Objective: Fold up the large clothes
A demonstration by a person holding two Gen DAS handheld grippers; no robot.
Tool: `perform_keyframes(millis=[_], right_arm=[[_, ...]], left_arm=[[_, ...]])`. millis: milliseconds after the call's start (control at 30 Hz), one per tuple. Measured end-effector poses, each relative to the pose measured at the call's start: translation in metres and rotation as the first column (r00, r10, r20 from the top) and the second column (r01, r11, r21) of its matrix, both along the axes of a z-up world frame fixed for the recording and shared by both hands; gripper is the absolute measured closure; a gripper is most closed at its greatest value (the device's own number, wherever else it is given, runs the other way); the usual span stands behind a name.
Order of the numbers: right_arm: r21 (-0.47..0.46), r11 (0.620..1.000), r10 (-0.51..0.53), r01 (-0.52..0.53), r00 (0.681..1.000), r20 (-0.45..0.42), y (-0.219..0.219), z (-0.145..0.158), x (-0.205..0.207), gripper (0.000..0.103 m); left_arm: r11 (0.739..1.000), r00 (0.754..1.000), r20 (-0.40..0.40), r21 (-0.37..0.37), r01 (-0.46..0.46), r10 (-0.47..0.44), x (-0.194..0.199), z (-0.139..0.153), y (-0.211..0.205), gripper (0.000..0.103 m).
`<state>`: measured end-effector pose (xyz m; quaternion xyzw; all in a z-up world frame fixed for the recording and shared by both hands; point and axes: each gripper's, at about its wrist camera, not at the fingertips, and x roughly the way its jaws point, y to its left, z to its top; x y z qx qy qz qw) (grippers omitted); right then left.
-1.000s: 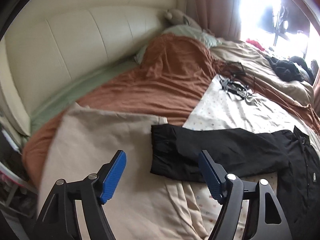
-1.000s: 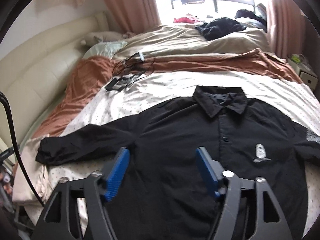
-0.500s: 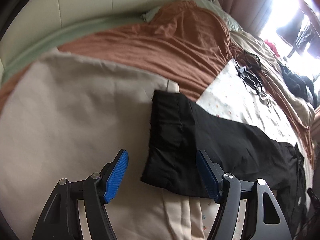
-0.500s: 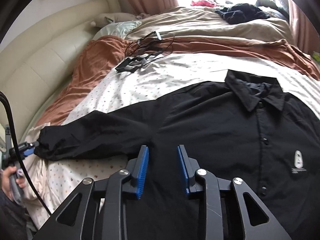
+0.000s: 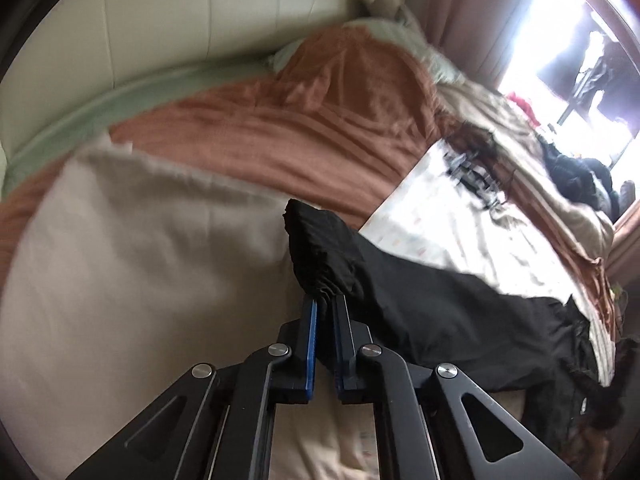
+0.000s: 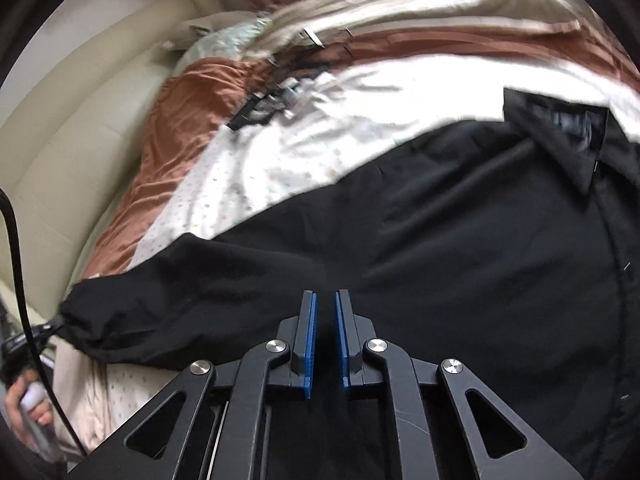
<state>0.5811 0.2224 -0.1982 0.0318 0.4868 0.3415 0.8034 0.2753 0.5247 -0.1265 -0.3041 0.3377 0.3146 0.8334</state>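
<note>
A black collared shirt (image 6: 460, 240) lies spread on the bed, collar (image 6: 560, 136) at the far right. Its long sleeve (image 5: 420, 304) runs left to a bunched cuff (image 5: 316, 252). My left gripper (image 5: 324, 304) is shut on the cuff and holds it lifted off the bed; it also shows far left in the right wrist view (image 6: 48, 326). My right gripper (image 6: 325, 300) is shut on the black cloth of the shirt body near the sleeve's root.
The bed holds a beige sheet (image 5: 140, 260), a rust blanket (image 5: 300, 128), a white dotted sheet (image 5: 460, 224), a tangle of cables (image 6: 276, 96) and dark clothes (image 5: 576, 176) by the window. A cream headboard (image 5: 140, 28) runs along the left.
My left gripper has closed on the sleeve cuff and lifted it. My right gripper has closed further on the shirt body and moved in closer to the cloth.
</note>
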Motion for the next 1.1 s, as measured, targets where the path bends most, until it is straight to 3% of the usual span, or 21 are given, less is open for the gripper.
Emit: perform_keyframes(millis=[100,167,233,333,400,467,700,833,1100], right_arm=[[-0.007,1.0,0.013,-0.013,0.996,-0.084,0.001,-0.026,0.005,0.093],[0.0,1.0,0.029,-0.029,0.995,-0.097,-0.004,-0.028,0.005,0.093],[-0.025,0.999,0.039,-0.041,0.996,-0.076,-0.01,-0.011,0.003,0.093],[0.019,0.999,0.043,-0.042,0.999,-0.027,-0.03,0.023,-0.006,0.089],[0.029,0.999,0.041,-0.04,0.999,-0.011,-0.044,0.043,-0.015,0.071],[0.059,0.998,0.025,-0.025,1.0,0.002,-0.061,0.056,-0.022,0.066],[0.081,0.992,-0.096,0.092,0.994,0.044,-0.129,0.086,-0.042,0.065],[0.125,0.982,-0.153,0.145,0.987,0.054,-0.171,0.095,-0.052,0.051],[0.22,0.951,-0.234,0.22,0.971,0.042,-0.235,0.109,-0.049,0.051]], left_arm=[[0.998,0.999,0.035,0.052,0.027,-0.029,0.004,0.033,-0.014,0.097],[0.995,0.997,0.057,0.082,0.048,-0.053,0.009,0.059,-0.025,0.097],[0.99,0.994,0.071,0.121,0.068,-0.077,0.017,0.083,-0.038,0.097],[0.979,0.988,0.092,0.175,0.104,-0.121,0.029,0.118,-0.062,0.097],[0.972,0.983,0.11,0.201,0.124,-0.148,0.038,0.14,-0.078,0.097],[0.963,0.976,0.127,0.226,0.145,-0.176,0.048,0.16,-0.097,0.098],[0.919,0.942,0.151,0.311,0.241,-0.299,0.09,0.226,-0.175,0.098],[0.884,0.916,0.148,0.357,0.302,-0.373,0.115,0.253,-0.223,0.098],[0.824,0.868,0.121,0.4,0.402,-0.482,0.167,0.276,-0.305,0.098]])
